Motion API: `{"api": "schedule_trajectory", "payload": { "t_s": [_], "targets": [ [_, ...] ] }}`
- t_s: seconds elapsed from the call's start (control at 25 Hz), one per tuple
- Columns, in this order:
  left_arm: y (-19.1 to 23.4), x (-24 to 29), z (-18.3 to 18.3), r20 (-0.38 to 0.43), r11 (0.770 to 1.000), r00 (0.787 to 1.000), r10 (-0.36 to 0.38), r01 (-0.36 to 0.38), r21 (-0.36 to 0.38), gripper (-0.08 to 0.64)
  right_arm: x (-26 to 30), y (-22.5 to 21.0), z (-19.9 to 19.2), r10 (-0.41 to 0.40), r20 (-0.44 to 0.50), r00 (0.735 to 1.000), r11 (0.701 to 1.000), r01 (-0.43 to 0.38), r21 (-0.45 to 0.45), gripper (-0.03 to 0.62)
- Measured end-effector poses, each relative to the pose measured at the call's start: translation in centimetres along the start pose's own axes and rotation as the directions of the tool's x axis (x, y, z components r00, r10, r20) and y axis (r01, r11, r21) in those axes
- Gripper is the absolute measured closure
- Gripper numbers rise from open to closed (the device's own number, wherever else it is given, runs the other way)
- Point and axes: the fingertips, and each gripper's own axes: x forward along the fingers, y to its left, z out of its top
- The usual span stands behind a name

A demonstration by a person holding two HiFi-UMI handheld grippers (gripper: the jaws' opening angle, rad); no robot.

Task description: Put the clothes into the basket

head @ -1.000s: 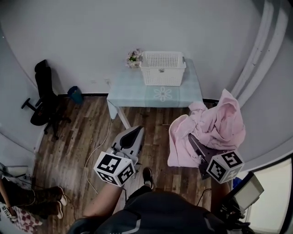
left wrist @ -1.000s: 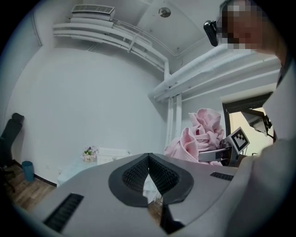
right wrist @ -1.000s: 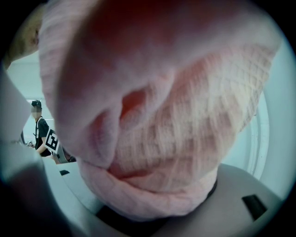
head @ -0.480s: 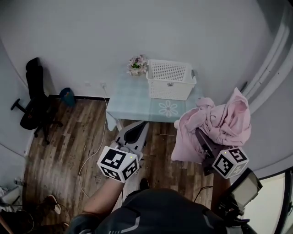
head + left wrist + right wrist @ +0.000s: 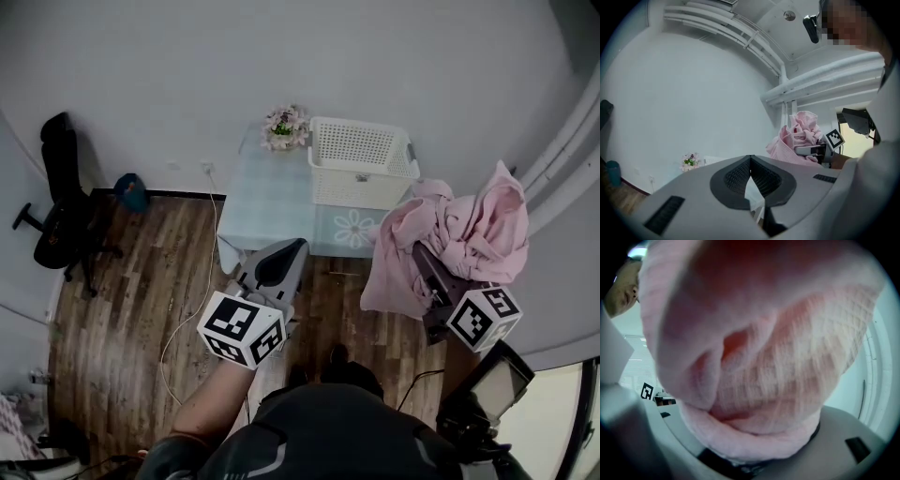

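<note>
Right gripper (image 5: 424,264) clamped on bunched pink waffle-knit garment (image 5: 467,230); cloth fills its own view, hem drapes down at right of frame. Left gripper (image 5: 284,255) at lower centre, jaws together, nothing between them. Change over last second: white basket (image 5: 364,190) on pale table (image 5: 272,202) now sits just beside garment in frame, so person closing in. Garment not yet over basket. Drop looks near.

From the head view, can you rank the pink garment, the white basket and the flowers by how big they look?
1. pink garment, though it is nearer the camera, which inflates it
2. white basket
3. flowers
</note>
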Motion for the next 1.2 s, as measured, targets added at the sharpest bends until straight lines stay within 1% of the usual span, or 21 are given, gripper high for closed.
{"api": "schedule_trajectory", "payload": {
  "t_s": [0.12,0.28,0.36,0.44,0.56,0.64,0.76,0.84,0.96,1.04,1.2],
  "targets": [
    [0.1,0.0,-0.5,-0.003,1.0,1.0,0.0,0.0,-0.001,0.551,0.0,0.1,0.1,0.007,0.01,1.0,1.0,-0.007,-0.008,0.258],
    [0.1,-0.7,-1.3,0.0,1.0,1.0,-0.003,0.003,0.021,0.551,-0.3,0.2,-0.2,0.007,0.053,0.999,1.0,-0.006,-0.01,0.258],
    [0.4,0.3,-1.2,0.001,1.0,1.0,-0.003,0.003,0.031,0.551,0.6,-0.7,0.0,0.012,0.067,0.998,1.0,-0.012,-0.007,0.258],
    [2.1,4.2,-0.1,-0.002,0.999,1.0,0.012,-0.012,0.044,0.551,4.3,-3.5,1.6,0.039,0.063,0.997,0.999,-0.038,-0.02,0.258],
    [5.7,12.4,2.0,-0.007,0.997,0.998,0.061,-0.061,0.053,0.551,11.9,-9.3,5.0,0.098,0.05,0.994,0.995,-0.097,-0.03,0.258],
    [6.9,15.9,2.7,-0.005,0.995,0.996,0.087,-0.087,0.051,0.551,14.6,-12.0,6.4,0.123,0.044,0.991,0.992,-0.121,-0.032,0.258],
    [7.4,18.4,3.4,-0.002,0.991,0.993,0.114,-0.114,0.065,0.551,16.5,-13.8,8.3,0.156,0.051,0.986,0.986,-0.153,-0.068,0.258],
    [7.9,19.1,3.6,-0.005,0.988,0.99,0.141,-0.14,0.062,0.551,17.8,-14.2,9.2,0.201,0.051,0.978,0.976,-0.196,-0.089,0.258],
    [9.1,20.6,3.7,-0.008,0.982,0.983,0.183,-0.182,0.057,0.551,20.6,-15.2,10.0,0.25,0.026,0.968,0.961,-0.245,-0.127,0.258],
    [10.2,22.2,3.8,-0.011,0.979,0.981,0.194,-0.193,0.061,0.551,23.1,-16.2,10.0,0.258,0.006,0.966,0.955,-0.254,-0.154,0.258],
    [12.3,23.7,3.5,-0.037,0.975,0.976,0.215,-0.212,0.064,0.551,27.2,-16.9,9.2,0.293,-0.043,0.955,0.939,-0.296,-0.175,0.258]
  ]
}}
